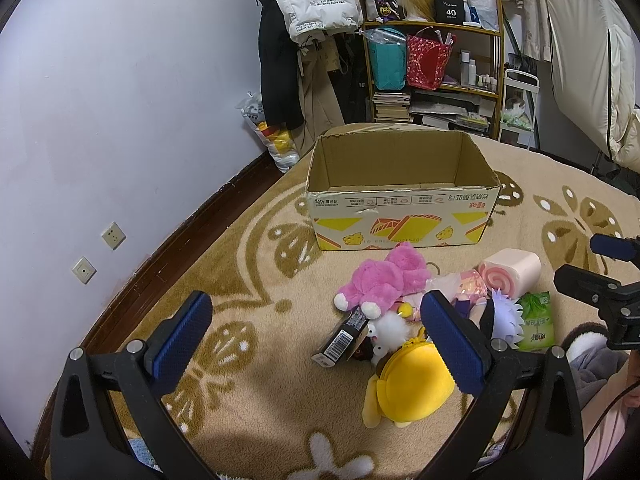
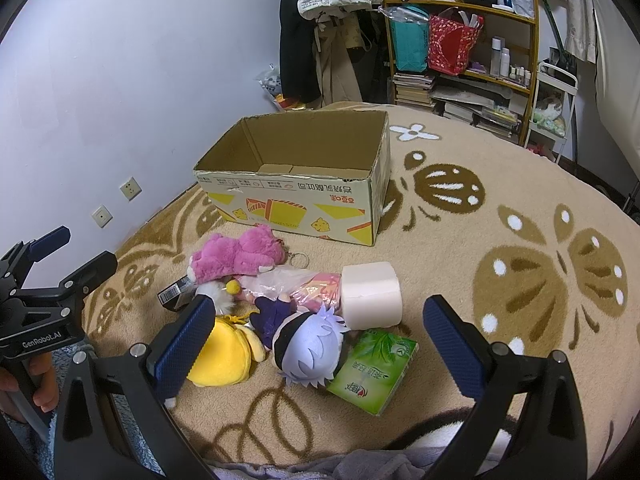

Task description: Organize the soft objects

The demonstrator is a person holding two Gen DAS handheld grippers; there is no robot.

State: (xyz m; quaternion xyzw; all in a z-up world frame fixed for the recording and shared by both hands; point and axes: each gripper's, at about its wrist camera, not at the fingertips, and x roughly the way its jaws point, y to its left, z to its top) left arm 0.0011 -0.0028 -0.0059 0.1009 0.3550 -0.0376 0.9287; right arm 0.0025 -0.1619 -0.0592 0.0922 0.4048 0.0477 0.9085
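An open, empty cardboard box (image 1: 400, 216) (image 2: 296, 204) stands on the beige carpet. In front of it lies a pile: a pink plush (image 1: 384, 280) (image 2: 236, 256), a yellow plush (image 1: 412, 388) (image 2: 224, 356), a doll with pale lilac hair (image 1: 506, 316) (image 2: 312, 348), a pink roll-cake cushion (image 1: 512, 272) (image 2: 372, 294), a green tissue pack (image 1: 536, 322) (image 2: 372, 368) and a small black box (image 1: 340, 340) (image 2: 174, 292). My left gripper (image 1: 320, 344) is open above the pile's left side. My right gripper (image 2: 320, 348) is open above the doll. Both are empty.
A wooden shelf (image 1: 436, 64) with bags, books and bottles stands behind the box, with hanging coats (image 1: 296, 40) to its left. A white wall with sockets (image 1: 113, 236) runs along the left. A white cart (image 2: 552, 108) stands at the back right.
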